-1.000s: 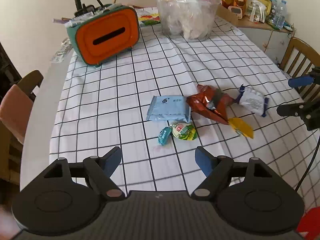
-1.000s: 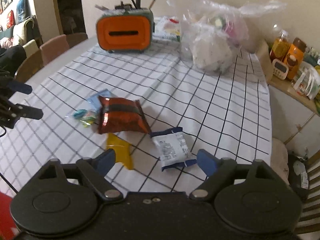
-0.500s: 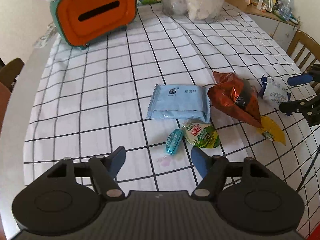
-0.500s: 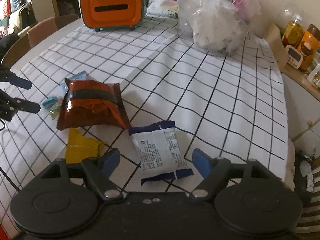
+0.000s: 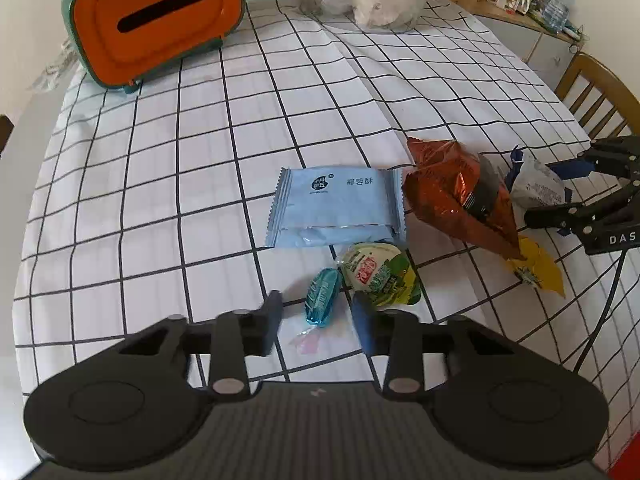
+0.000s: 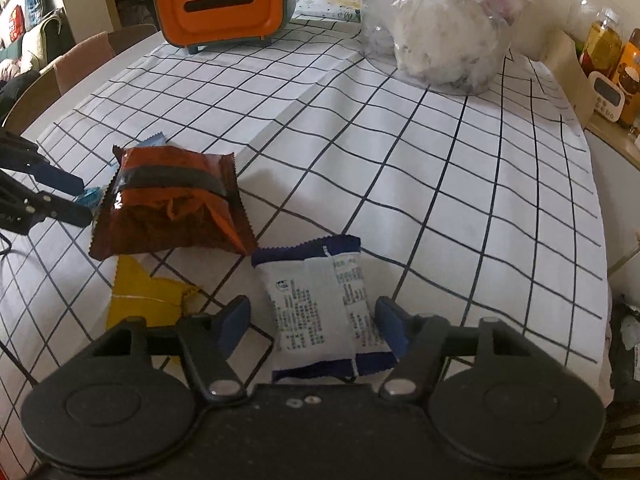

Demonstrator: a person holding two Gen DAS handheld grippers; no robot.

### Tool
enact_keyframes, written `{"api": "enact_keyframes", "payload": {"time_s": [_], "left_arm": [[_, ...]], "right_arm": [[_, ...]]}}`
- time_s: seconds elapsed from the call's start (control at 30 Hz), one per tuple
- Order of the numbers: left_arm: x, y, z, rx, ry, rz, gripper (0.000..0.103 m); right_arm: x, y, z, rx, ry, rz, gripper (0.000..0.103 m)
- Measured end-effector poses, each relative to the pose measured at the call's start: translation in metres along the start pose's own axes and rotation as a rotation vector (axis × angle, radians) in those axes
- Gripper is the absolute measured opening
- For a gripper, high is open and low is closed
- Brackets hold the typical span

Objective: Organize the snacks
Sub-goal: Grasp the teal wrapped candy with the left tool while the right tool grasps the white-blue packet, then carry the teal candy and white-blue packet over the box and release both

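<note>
1. Left wrist view: left gripper (image 5: 318, 316) jaws closing around a teal candy (image 5: 321, 298), pads not yet touching; green jelly cup (image 5: 378, 274) beside.
2. Right wrist view: right gripper (image 6: 312, 320) jaws closing on a white-and-blue packet (image 6: 324, 308) lying on the tablecloth (image 6: 440, 184).

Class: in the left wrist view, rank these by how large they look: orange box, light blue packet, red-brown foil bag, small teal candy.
1. orange box, though farthest away.
2-3. light blue packet and red-brown foil bag: too alike to rank.
4. small teal candy, smallest though nearest.
</note>
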State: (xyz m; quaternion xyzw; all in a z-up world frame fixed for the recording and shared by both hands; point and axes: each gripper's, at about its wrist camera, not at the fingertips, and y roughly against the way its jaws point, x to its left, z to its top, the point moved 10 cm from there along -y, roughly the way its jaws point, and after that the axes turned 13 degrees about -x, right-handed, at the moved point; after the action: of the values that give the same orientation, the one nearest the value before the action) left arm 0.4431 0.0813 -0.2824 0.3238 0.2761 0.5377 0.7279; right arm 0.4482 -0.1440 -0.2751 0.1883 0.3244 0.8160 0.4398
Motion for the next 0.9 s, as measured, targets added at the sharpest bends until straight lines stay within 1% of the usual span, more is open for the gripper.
{"api": "enact_keyframes", "payload": {"time_s": [0.03,0.07,0.13,0.23,0.4,0.5,0.57,0.7,0.8,0.9], "left_arm": [[-0.001,0.0,0.0,-0.004,-0.004,0.001,0.028],[-0.001,0.0,0.0,-0.01,-0.006,0.0,0.02],[-0.001,0.001,0.001,-0.012,-0.011,0.01,0.016],[-0.001,0.001,0.002,-0.016,0.003,0.016,0.014],[0.001,0.003,0.0,-0.021,0.049,0.034,0.012],[0.003,0.006,-0.003,-0.019,0.075,0.039,0.012],[0.005,0.01,-0.006,-0.015,0.088,0.046,0.012],[0.009,0.018,-0.01,-0.009,0.134,0.041,0.012],[0.01,0.03,-0.009,-0.02,0.132,0.059,0.012],[0.007,0.049,-0.004,-0.038,0.14,0.053,0.012]], "right_arm": [[0.001,0.0,0.0,-0.008,-0.002,-0.002,0.061],[0.001,0.001,0.0,-0.013,-0.005,-0.003,0.06],[0.003,0.002,0.0,-0.019,-0.006,-0.007,0.05],[0.003,0.003,0.001,-0.017,-0.014,-0.029,0.044],[0.002,0.006,0.0,-0.031,-0.07,-0.066,0.044],[0.001,0.014,-0.004,-0.036,-0.154,-0.074,0.043],[0.003,0.019,-0.007,-0.03,-0.186,-0.073,0.043],[0.006,0.039,-0.013,-0.025,-0.234,-0.063,0.043],[0.012,0.056,-0.011,-0.046,-0.241,-0.063,0.043],[0.019,0.072,-0.009,-0.058,-0.253,-0.055,0.043]]}}
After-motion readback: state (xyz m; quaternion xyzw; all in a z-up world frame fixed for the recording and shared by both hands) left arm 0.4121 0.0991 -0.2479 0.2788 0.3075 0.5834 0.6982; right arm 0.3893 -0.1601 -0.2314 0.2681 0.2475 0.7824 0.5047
